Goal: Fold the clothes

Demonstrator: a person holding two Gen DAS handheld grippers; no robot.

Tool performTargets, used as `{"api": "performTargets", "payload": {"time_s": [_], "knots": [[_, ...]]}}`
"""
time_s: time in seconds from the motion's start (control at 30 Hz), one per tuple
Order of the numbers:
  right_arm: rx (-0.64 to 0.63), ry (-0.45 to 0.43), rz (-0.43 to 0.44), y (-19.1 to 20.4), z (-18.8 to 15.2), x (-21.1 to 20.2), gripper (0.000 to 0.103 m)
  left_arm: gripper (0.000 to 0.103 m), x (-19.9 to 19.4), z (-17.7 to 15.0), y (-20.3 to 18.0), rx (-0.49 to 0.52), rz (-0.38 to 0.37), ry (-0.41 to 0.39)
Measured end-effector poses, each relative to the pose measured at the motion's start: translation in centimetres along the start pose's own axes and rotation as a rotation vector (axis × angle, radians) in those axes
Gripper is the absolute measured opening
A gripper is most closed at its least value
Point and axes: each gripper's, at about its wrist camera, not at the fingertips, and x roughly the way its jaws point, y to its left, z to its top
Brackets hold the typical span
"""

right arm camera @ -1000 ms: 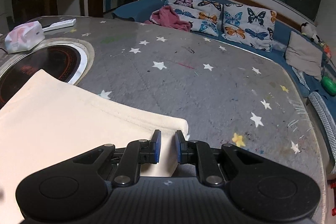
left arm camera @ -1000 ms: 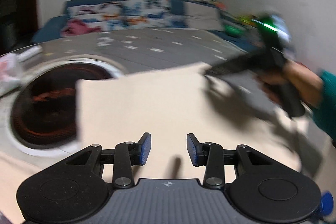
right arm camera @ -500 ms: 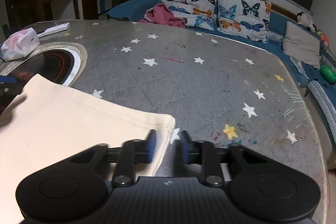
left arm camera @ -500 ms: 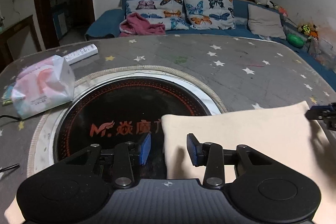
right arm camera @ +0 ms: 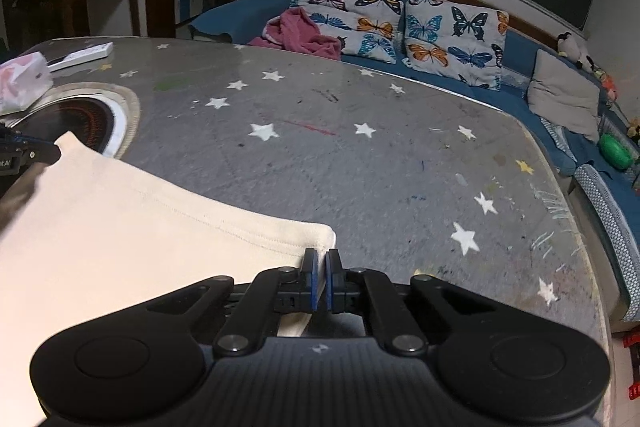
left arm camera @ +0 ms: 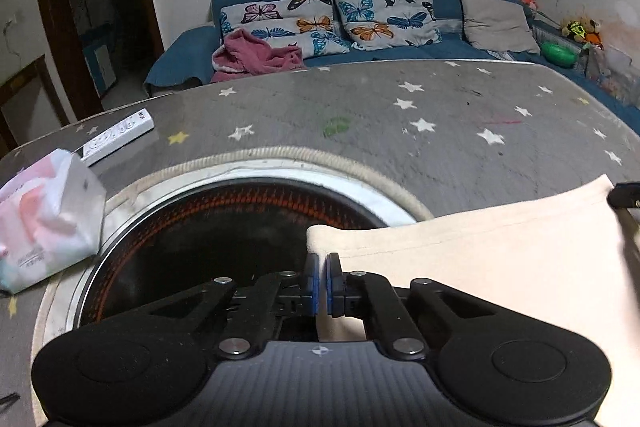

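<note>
A cream cloth (left arm camera: 480,259) lies on the grey star-patterned table (left arm camera: 400,115), its hemmed far edge running left to right. My left gripper (left arm camera: 322,263) is shut on the cloth's far-left corner, over the black round cooktop (left arm camera: 200,239). In the right wrist view the same cloth (right arm camera: 140,227) spreads to the left, and my right gripper (right arm camera: 320,259) is shut on its far-right corner. The left gripper also shows at the left edge of the right wrist view (right arm camera: 16,155), and the right gripper at the right edge of the left wrist view (left arm camera: 626,195).
A tissue pack (left arm camera: 40,219) and a white remote (left arm camera: 116,137) lie at the table's left. A blue sofa (left arm camera: 400,47) with butterfly pillows and a pink garment (left arm camera: 256,57) runs behind the table. The table edge drops off at the right (right arm camera: 592,227).
Both grippers have closed on the cloth's far corners: left from open to shut, right shut again after opening slightly. The left camera swung left over the cooktop during the last second.
</note>
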Motion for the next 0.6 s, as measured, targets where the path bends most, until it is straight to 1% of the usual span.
{"api": "performTargets", "payload": {"time_s": [0.07,0.1,0.13,0.2,0.27,0.3,0.33,0.37,0.5,0.6], "knots": [[0.006,0.001,-0.002,-0.4,0.2,-0.1,0.008,0.009,0.0,0.4,0.1,-0.023,-0.009,0.004],[0.002,-0.006,0.000,-0.5,0.2,-0.5,0.009,0.008,-0.2,0.5,0.1,-0.030,-0.013,0.002],[-0.004,-0.014,-0.001,-0.5,0.1,-0.9,0.010,0.008,-0.7,0.5,0.0,-0.029,-0.017,-0.005],[-0.024,-0.030,0.008,-0.5,-0.1,-2.3,0.011,0.012,-1.9,0.3,-0.3,-0.019,-0.028,-0.023],[-0.044,-0.041,0.027,-0.2,-0.4,-3.6,0.014,0.021,-3.3,-0.1,-0.9,-0.008,-0.055,-0.033],[-0.059,-0.043,0.045,0.2,-0.6,-4.4,0.019,0.025,-4.1,-0.5,-1.3,0.001,-0.072,-0.038],[-0.075,-0.044,0.063,0.6,-0.9,-5.2,0.020,0.031,-4.9,-1.0,-1.8,0.012,-0.089,-0.043],[-0.093,-0.045,0.087,1.2,-1.4,-6.1,0.021,0.032,-5.7,-1.5,-2.3,0.023,-0.105,-0.048],[-0.185,-0.049,0.156,3.9,-3.5,-9.1,0.021,0.032,-8.7,-4.0,-4.4,0.071,-0.173,-0.051],[-0.236,-0.048,0.203,5.9,-5.0,-10.7,0.022,0.033,-10.6,-6.0,-5.9,0.104,-0.206,-0.053]]}}
